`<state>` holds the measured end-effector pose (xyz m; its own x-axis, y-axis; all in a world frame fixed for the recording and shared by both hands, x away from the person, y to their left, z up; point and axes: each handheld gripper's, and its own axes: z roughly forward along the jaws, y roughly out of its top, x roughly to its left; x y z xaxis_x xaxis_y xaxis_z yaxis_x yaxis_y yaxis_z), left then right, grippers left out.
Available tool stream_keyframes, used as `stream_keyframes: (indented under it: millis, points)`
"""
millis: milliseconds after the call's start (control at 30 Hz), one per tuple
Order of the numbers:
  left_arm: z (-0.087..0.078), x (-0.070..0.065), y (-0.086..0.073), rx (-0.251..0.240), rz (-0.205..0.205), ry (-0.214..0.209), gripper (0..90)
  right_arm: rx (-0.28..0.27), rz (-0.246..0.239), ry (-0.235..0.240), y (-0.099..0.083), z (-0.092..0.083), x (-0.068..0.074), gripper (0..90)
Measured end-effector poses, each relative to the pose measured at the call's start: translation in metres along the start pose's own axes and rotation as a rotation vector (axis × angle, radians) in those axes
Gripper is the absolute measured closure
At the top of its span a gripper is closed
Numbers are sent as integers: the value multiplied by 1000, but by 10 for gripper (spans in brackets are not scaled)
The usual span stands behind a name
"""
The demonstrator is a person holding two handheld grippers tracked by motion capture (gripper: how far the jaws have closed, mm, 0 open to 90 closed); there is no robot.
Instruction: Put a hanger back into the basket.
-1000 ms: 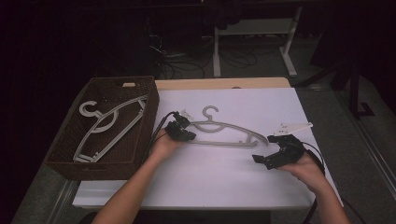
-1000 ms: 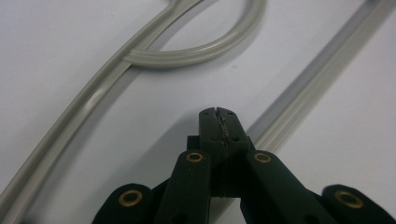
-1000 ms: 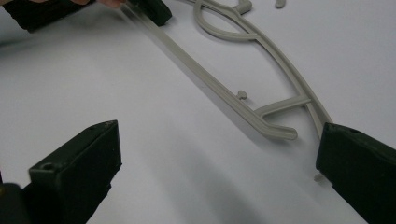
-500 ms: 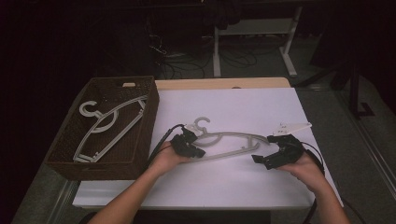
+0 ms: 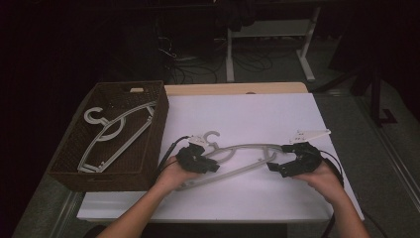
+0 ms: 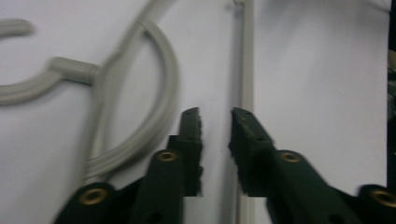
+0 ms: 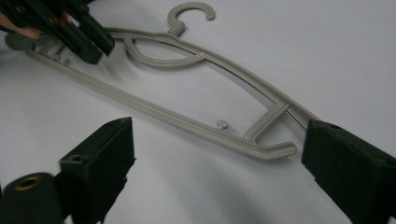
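Note:
A grey plastic hanger (image 5: 247,147) lies flat on the white table top (image 5: 247,109), hook toward the far side. My left gripper (image 5: 210,166) is over its left end. In the left gripper view the jaws (image 6: 215,114) have just been opening and stand slightly apart, with the hanger's straight bar (image 6: 246,70) running between them, not pressed. My right gripper (image 5: 275,166) is at the hanger's right end. Its jaws (image 7: 217,130) stand wide and have just been closing a little, with the hanger's tip (image 7: 275,150) lying between them untouched. The left gripper (image 7: 88,39) shows far off.
A dark wicker basket (image 5: 158,129) stands at the table's left with another grey hanger (image 5: 114,134) inside. A small white piece (image 5: 309,134) lies just beyond the right gripper. Table legs and cables stand on the floor behind.
The left hand has dragged the hanger's left end toward the near edge and rightward, slanting the hanger. The left jaws have come apart. The right hand stayed put.

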<state>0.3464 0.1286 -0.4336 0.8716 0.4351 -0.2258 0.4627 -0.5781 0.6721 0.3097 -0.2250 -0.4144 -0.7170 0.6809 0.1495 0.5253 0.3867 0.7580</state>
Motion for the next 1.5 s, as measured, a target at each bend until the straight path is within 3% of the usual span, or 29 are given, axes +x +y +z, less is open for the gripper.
stream_keyframes:
  millis: [133, 200, 300, 433, 533, 600, 767, 1200, 1500]
  points:
    - [-16, 5, -2, -73, -29, 43, 562, 5, 11, -14, 0, 1, 0, 185]
    - [-21, 8, -4, -95, -45, 61, 495, 10, 19, -20, -1, 0, 0, 264]
    - [-25, 10, -4, -115, -60, 73, 409, 6, 42, -25, -2, 0, -1, 451]
    - [-30, 12, -4, -140, -74, 77, 367, 22, 58, -56, -1, 6, -2, 699]
    - [-32, 14, -5, -150, -82, 83, 362, 51, 77, -71, 1, 14, -3, 825]
    - [-32, 15, -5, -152, -85, 88, 361, 75, 71, -106, 4, 19, -5, 888]
    - [-32, 16, -5, -153, -87, 99, 359, 125, 53, -140, 4, 31, -9, 890]
    - [-25, 20, -9, -109, -94, 128, 344, 138, 50, -167, -3, 44, -15, 889]
    - [-15, 23, -15, -36, -73, 201, 349, 157, 49, -165, -5, 47, -14, 891]
